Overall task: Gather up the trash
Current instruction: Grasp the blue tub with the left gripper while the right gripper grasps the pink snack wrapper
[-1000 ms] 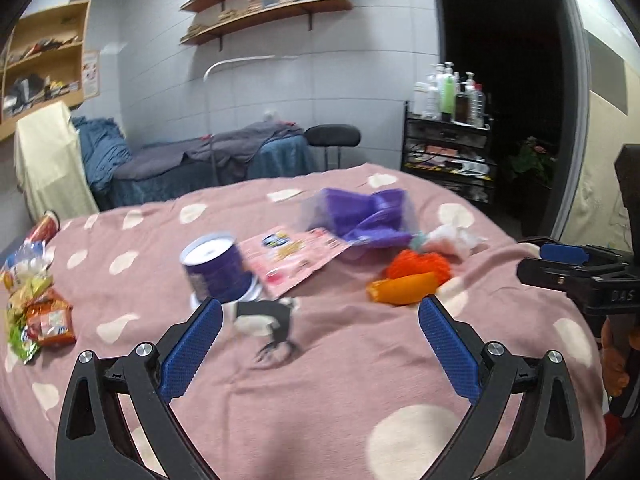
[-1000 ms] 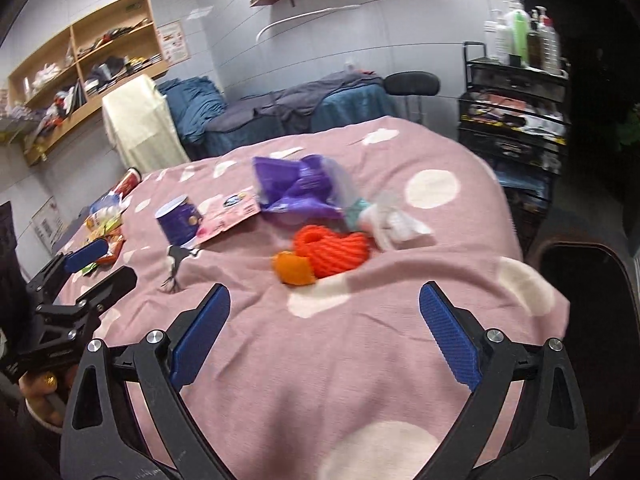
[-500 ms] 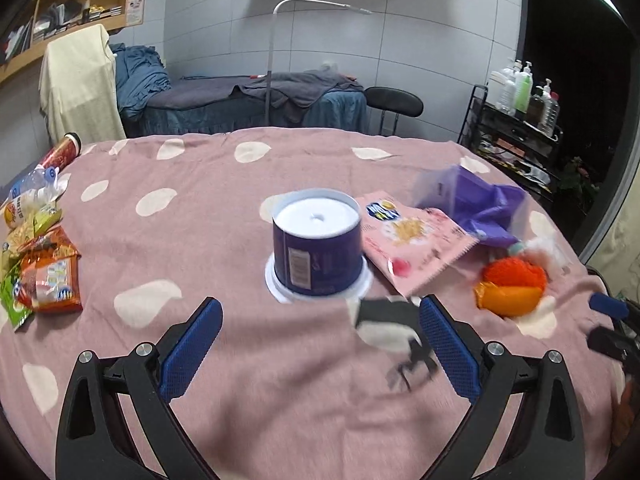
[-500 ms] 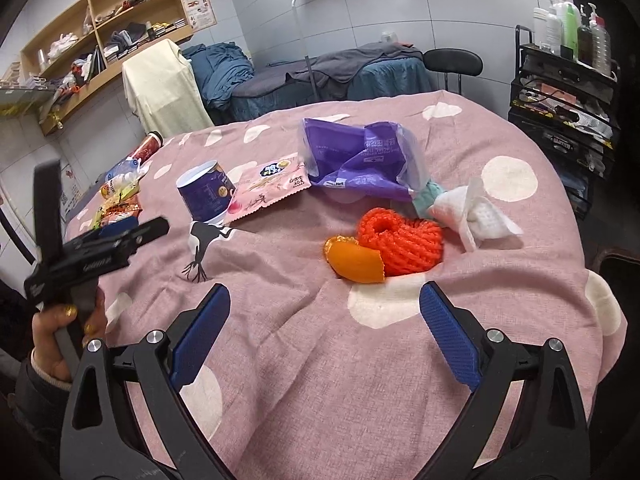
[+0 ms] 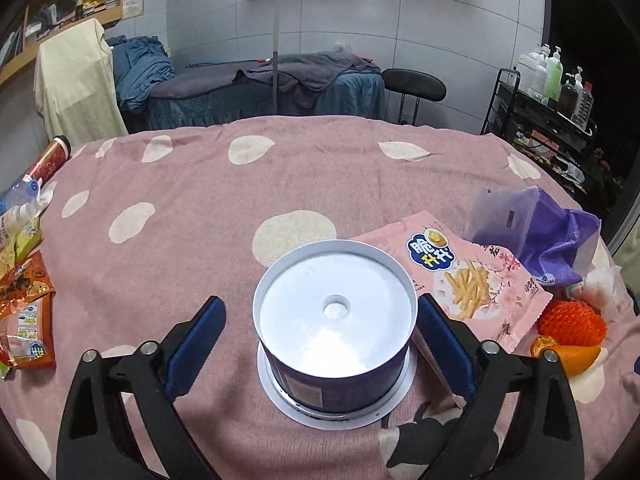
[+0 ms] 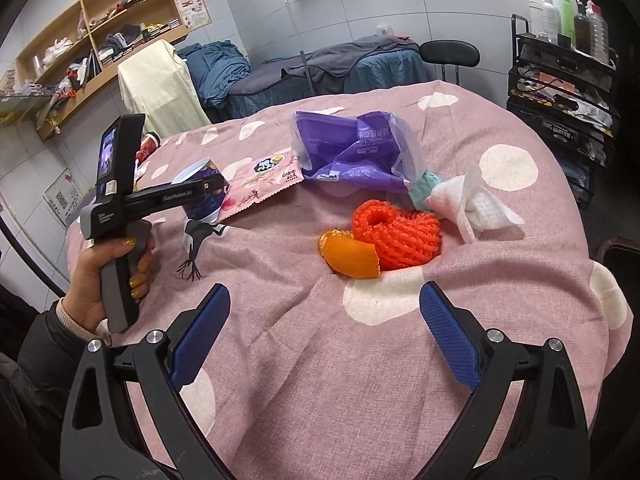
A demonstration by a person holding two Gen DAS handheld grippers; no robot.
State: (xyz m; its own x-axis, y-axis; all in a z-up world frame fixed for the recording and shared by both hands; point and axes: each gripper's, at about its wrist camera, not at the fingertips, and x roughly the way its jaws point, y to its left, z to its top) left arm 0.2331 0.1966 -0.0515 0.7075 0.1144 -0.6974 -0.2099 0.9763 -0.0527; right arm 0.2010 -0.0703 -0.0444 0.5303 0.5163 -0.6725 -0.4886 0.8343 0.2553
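Left claw [image 5: 322, 322] straddles the purple tub [image 5: 334, 320] at lower centre of the left wrist view. Its jaws have just been closing, with the tub between them. The right pad sits at the tub rim, maybe touching; a clear gap remains on the left, so no clamp yet. The tub stands upright on its white round base on the pink spotted surface [image 5: 200, 184].

Right claw [image 6: 324, 328] is spread wide with nothing between the pads, hanging over bare cloth at lower centre of the right wrist view.

Trash lying loose, all on the surface:
- pink snack packet [image 5: 468, 276], right of the tub, 1 edge tucked against it
- purple plastic bag [image 6: 356, 152], upper centre of the right view
- red foam net [image 6: 400, 236] with the orange peel [image 6: 350, 258] touching its left side
- crumpled white tissue [image 6: 476, 204], just right of the net
- more wrappers [image 5: 24, 312] at the left edge of the left view

No bin or collection bag that I can see in either view. Judging from that, the task is barely started: 0 items gathered, and the tub grab is the step in hand. Left to do: finish the clamp, lift the tub, then clear the packet, bag, net, peel, tissue and wrappers. Whether the tub counts as trash or as the container, cannot tell.
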